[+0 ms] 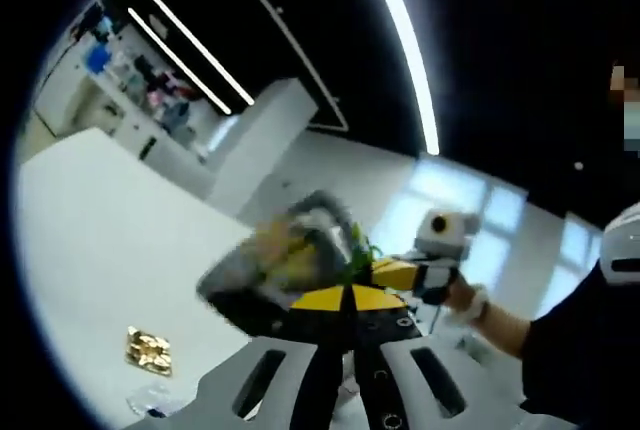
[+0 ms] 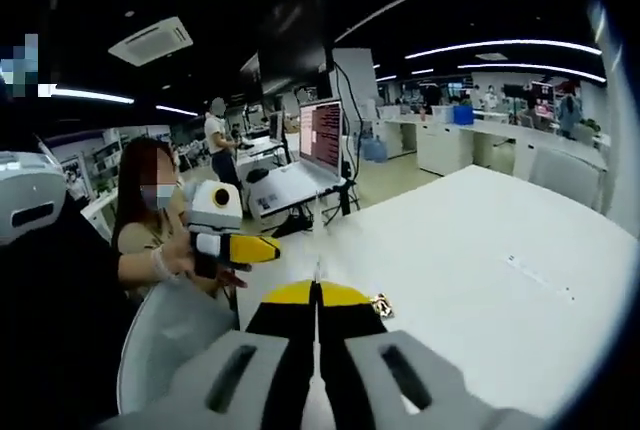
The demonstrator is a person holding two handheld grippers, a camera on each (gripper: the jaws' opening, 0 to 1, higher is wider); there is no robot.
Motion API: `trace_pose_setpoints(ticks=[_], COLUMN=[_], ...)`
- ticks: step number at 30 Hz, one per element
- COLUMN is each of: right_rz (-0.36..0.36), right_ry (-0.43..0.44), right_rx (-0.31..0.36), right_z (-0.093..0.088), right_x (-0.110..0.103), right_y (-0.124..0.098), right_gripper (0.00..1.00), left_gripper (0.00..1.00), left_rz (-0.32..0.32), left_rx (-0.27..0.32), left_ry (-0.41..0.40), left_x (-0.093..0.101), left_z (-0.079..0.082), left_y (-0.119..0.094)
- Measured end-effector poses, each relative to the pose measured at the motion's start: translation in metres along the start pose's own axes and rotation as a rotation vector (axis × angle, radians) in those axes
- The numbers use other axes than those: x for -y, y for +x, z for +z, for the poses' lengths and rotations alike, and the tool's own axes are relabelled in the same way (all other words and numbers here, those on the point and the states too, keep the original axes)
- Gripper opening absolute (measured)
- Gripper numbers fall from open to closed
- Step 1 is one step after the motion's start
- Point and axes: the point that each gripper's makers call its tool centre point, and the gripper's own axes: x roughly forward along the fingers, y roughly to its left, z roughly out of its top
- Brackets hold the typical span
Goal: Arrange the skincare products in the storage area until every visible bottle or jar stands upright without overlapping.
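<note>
In the left gripper view my left gripper (image 1: 350, 296) is shut, its yellow tips pressed together with nothing between them. Just beyond the tips lies a blurred grey and yellow shape (image 1: 285, 255) that I cannot identify. A small gold, shiny item (image 1: 148, 350) lies on the white table (image 1: 110, 230). My right gripper (image 2: 317, 292) is shut too, raised over the table's near edge, with the same gold item (image 2: 381, 303) just right of its tips. Each gripper appears in the other's view: the right one (image 1: 405, 273) and the left one (image 2: 250, 248), both held by hands.
The white table (image 2: 480, 270) stretches to the right, bearing a faint strip (image 2: 538, 275). A seated person (image 2: 150, 220) is at the left, near a white chair back (image 2: 170, 340). A monitor (image 2: 320, 135) and a laptop stand on a desk behind. White counters (image 2: 470, 140) line the back.
</note>
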Motion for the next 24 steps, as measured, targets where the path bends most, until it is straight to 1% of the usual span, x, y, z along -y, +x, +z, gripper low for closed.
trace_pose_setpoints(ticks=[1, 2, 3, 4, 6, 8, 10, 12, 13, 14, 16, 22, 23, 24], right_rz=[-0.001, 0.012, 0.019, 0.021, -0.002, 0.003, -0.002, -0.015, -0.027, -0.029, -0.037, -0.058, -0.059, -0.065], right_ry=[0.005, 0.018, 0.028, 0.024, -0.005, -0.005, -0.007, -0.012, -0.015, -0.017, -0.024, -0.052, -0.055, -0.065], right_rx=[-0.006, -0.002, -0.011, -0.039, -0.114, -0.119, -0.123, -0.123, -0.114, -0.109, -0.077, 0.011, 0.017, 0.031], right_z=[-0.001, -0.003, -0.007, -0.013, -0.028, -0.030, -0.030, -0.026, -0.021, -0.018, -0.007, 0.027, 0.030, 0.036], right_x=[0.000, -0.003, -0.004, -0.005, -0.003, -0.005, -0.004, -0.001, 0.003, 0.004, 0.006, 0.008, 0.008, 0.008], right_y=[0.001, 0.006, 0.009, 0.013, 0.020, 0.027, 0.029, 0.030, 0.029, 0.029, 0.026, 0.010, 0.009, 0.005], right_gripper=[0.01, 0.01, 0.01, 0.01, 0.01, 0.01, 0.01, 0.01, 0.01, 0.01, 0.01, 0.01, 0.01, 0.01], left_gripper=[0.00, 0.00, 0.00, 0.00, 0.00, 0.00, 0.00, 0.00, 0.02, 0.04, 0.07, 0.24, 0.29, 0.32], left_rz=[0.021, 0.052, 0.068, 0.073, 0.082, 0.093, 0.099, 0.117, 0.132, 0.135, 0.148, 0.174, 0.182, 0.187], left_rx=[-0.012, -0.025, -0.034, -0.042, -0.045, -0.050, -0.049, -0.029, -0.022, -0.021, -0.018, -0.035, -0.043, -0.046], left_ry=[0.015, 0.018, 0.010, -0.014, -0.038, -0.041, -0.031, -0.044, -0.067, -0.073, -0.082, -0.107, -0.113, -0.118], left_x=[-0.004, -0.011, -0.016, -0.018, -0.022, -0.024, -0.024, -0.029, -0.033, -0.034, -0.036, -0.043, -0.045, -0.046], left_z=[-0.003, -0.007, -0.010, -0.013, -0.016, -0.017, -0.016, -0.014, -0.013, -0.013, -0.013, -0.018, -0.020, -0.021], left_y=[0.000, 0.000, 0.000, -0.001, -0.003, -0.006, -0.009, -0.011, -0.012, -0.013, -0.013, -0.011, -0.010, -0.009])
